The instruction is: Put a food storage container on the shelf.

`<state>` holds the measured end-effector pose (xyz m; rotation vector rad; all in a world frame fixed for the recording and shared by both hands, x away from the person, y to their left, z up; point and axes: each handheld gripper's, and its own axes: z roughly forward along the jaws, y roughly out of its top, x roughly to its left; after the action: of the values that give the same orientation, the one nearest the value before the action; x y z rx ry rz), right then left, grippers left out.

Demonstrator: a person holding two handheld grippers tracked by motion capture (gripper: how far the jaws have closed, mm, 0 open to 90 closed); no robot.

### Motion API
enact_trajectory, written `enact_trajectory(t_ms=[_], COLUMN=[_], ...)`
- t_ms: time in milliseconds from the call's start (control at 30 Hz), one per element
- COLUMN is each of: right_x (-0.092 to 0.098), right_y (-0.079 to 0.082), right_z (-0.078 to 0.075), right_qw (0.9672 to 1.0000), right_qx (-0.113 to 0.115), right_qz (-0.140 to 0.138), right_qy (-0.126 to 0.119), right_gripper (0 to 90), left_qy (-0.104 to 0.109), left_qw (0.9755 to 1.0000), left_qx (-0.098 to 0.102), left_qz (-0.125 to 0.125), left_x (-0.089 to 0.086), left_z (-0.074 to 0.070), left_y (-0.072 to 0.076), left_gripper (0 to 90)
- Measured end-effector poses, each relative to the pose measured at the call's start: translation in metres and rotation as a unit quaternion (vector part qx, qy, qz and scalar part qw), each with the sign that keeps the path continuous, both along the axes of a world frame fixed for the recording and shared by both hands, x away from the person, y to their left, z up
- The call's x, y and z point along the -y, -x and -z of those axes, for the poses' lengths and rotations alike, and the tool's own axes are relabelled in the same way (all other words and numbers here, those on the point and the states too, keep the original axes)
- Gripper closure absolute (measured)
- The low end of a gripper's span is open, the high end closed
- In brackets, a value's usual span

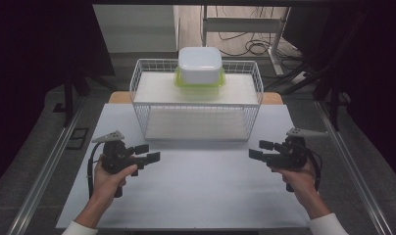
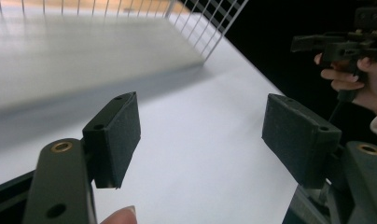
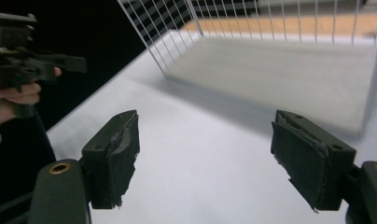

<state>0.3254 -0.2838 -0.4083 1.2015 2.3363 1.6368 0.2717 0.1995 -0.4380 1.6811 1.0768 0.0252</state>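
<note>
Facing inward, left gripper (image 1: 148, 154): jaws apart, empty, near left.
Container (image 1: 200, 66): white, atop wire rack (image 1: 196, 100), far centre, equally distant from both grippers.
Right gripper (image 1: 260, 150): jaws apart, empty, near right.

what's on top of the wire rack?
A white lidded container stands on a yellow-green lidded box, stacked on the wire rack top shelf. Their contents are hidden; the lower shelf looks bare.
</note>
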Motion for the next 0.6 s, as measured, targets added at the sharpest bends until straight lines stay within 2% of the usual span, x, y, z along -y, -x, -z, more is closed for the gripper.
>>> enact_trajectory(t_ms=[33, 67, 167, 300, 333, 367, 433, 467, 600], right_x=[0.0, 0.002, 0.005, 0.002, 0.001, -0.001, -0.002, -0.003, 0.0], right_y=[0.0, 0.005, 0.01, 0.019, 0.021, 0.022, 0.022, 0.022, 0.022], right_z=[0.0, 0.012, 0.027, 0.052, 0.057, 0.061, 0.063, 0.065, 0.067], right_qw=[1.0, 0.9999, 0.9997, 0.999, 0.9988, 0.9986, 0.9983, 0.998, 0.9978], right_qx=[0.0, -0.009, -0.018, -0.029, -0.033, -0.036, -0.039, -0.034, -0.032], right_qz=[0.0, 0.002, 0.008, 0.018, 0.02, 0.019, 0.016, 0.017, 0.025], right_qy=[0.0, 0.009, 0.016, 0.028, 0.029, 0.032, 0.04, 0.05, 0.052], right_gripper=[23.3, 22.6, 21.8, 22.8, 23.0, 23.0, 23.0, 23.0, 23.0], left_qy=[0.0, -0.007, -0.026, -0.035, -0.049, -0.055, -0.061, -0.071, -0.074], left_qw=[1.0, 0.9999, 0.9994, 0.999, 0.9984, 0.998, 0.9975, 0.997, 0.9968], left_qx=[0.0, -0.01, -0.022, -0.028, -0.028, -0.031, -0.034, -0.032, -0.032], left_qz=[0.0, 0.006, 0.009, 0.006, -0.001, 0.0, 0.004, 0.004, 0.0], left_x=[0.0, 0.002, 0.004, 0.005, 0.007, 0.008, 0.009, 0.01, 0.009], left_z=[0.0, 0.01, 0.024, 0.032, 0.038, 0.041, 0.043, 0.045, 0.047], left_y=[0.0, 0.005, 0.01, 0.012, 0.014, 0.015, 0.015, 0.016, 0.015], left_gripper=[27.0, 26.9, 26.4, 26.4, 26.4, 26.4, 25.9, 26.0, 25.9])
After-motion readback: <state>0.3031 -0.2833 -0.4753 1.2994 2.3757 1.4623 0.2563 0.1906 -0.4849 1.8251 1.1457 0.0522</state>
